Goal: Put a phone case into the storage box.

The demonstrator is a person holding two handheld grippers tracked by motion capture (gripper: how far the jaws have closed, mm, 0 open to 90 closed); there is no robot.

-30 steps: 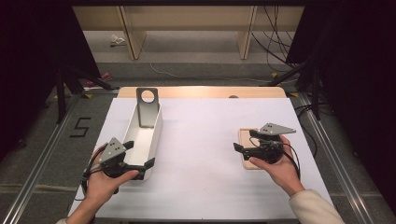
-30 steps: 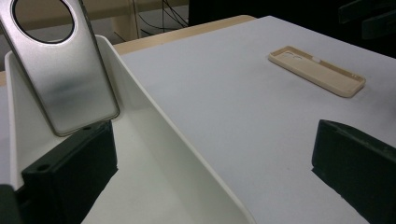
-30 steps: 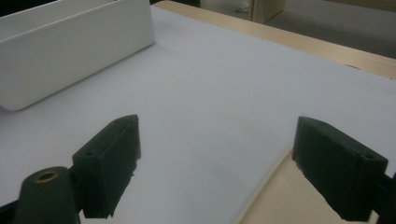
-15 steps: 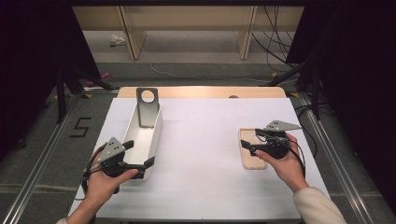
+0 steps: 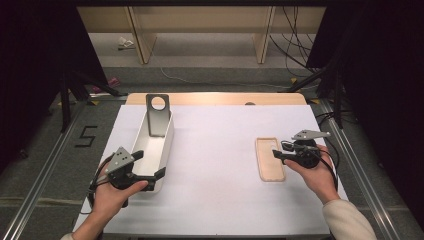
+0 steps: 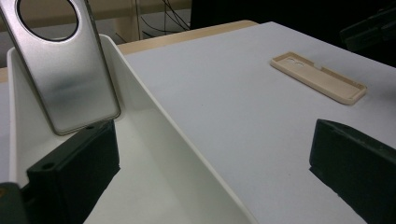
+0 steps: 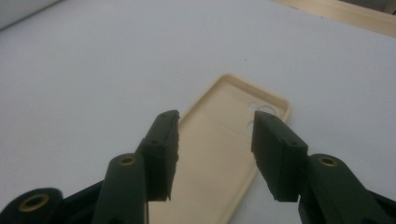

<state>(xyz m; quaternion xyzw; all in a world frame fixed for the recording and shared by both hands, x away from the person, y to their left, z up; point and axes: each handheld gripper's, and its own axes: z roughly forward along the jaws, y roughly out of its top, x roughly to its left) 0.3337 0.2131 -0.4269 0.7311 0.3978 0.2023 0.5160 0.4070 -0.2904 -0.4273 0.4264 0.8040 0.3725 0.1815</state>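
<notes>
On the white table cover (image 5: pixel 220 150), the person's right hand (image 5: pixel 316 175) comes in from the lower right of the high view, forearm in a pale sleeve angled up and inward, holding the right gripper (image 5: pixel 278 154) roughly level with its jaws pointing left toward a beige phone case (image 5: pixel 270 159). The case lies flat and open side up, lengthwise away from the person, at the right of the cover. In the right gripper view the jaws (image 7: pixel 212 154) hang just above the case's near half, about half open, and have just been closing; nothing is pinched between them and the pads do not press on the case, whose camera cut-outs show beyond the right jaw. The left hand (image 5: pixel 112 192) enters from the lower left, wrist bent, with the left gripper (image 5: pixel 148 165) resting at the near end of a long white tray (image 5: pixel 167 145). Its jaws stand wide: in the left gripper view one jaw sits inside the tray and the other outside on the cover, straddling the tray's side wall without clamping it. A silver phone case (image 6: pixel 65 70) with a large round camera hole leans upright against the tray's far end, well apart from the beige one.
</notes>
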